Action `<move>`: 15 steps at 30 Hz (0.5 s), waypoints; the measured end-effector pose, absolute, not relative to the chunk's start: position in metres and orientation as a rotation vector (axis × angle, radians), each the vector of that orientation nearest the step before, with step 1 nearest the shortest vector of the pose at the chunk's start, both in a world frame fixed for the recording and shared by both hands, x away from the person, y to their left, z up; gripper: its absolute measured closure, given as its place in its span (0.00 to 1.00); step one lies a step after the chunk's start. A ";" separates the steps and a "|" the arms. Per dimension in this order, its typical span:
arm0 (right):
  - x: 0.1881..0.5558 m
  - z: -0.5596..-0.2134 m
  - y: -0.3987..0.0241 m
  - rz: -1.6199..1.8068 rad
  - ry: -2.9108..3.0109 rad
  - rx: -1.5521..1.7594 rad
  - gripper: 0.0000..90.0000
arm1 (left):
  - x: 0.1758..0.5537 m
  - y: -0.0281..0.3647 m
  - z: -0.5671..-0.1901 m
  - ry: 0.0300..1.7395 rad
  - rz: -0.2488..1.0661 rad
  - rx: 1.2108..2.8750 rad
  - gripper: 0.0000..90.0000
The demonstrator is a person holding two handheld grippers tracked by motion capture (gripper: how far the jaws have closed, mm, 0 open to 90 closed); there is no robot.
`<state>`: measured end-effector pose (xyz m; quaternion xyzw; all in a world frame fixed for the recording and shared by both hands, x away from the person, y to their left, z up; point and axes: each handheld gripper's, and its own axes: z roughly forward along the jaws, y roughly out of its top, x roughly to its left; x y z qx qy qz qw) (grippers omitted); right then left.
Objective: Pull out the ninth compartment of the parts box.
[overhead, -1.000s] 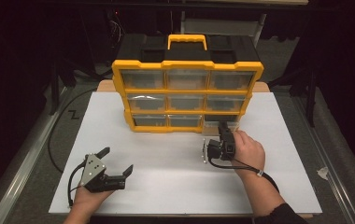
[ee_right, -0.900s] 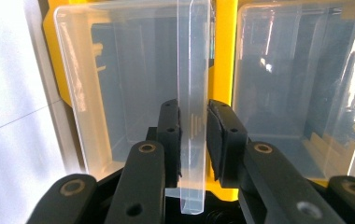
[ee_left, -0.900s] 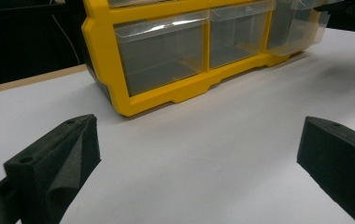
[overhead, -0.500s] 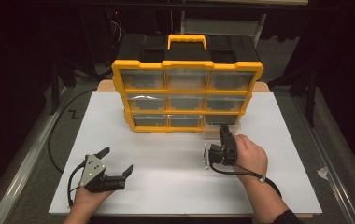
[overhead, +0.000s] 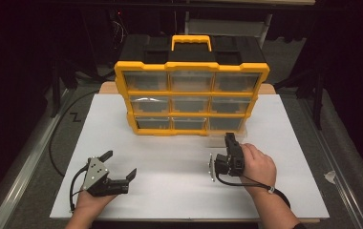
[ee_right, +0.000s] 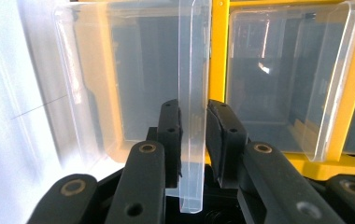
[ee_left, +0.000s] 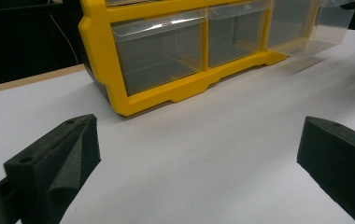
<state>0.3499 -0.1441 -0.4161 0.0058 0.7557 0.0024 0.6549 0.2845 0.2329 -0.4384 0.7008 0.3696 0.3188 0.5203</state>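
Clear drawer gripped by its front lip, drawn partway out of the organiser

The right gripper (ee_right: 193, 140) is clamped on the thin front wall of the clear plastic drawer (ee_right: 133, 79), turned sideways so it can be pulled straight from the bottom right bay of the yellow-framed storage cabinet (overhead: 191, 95); the drawer looks transparent and empty; the left gripper (overhead: 120, 169) is held wide open, empty, over the white tabletop (overhead: 170, 157)

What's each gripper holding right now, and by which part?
The right gripper clamps the front lip of a clear drawer, partly pulled out of the bottom row of the yellow organizer. The left gripper is open, holding nothing.
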 end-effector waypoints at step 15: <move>0.337 -0.416 -0.147 0.001 1.707 -0.007 0.87 | 0.285 0.234 -0.438 0.887 0.763 1.680 0.00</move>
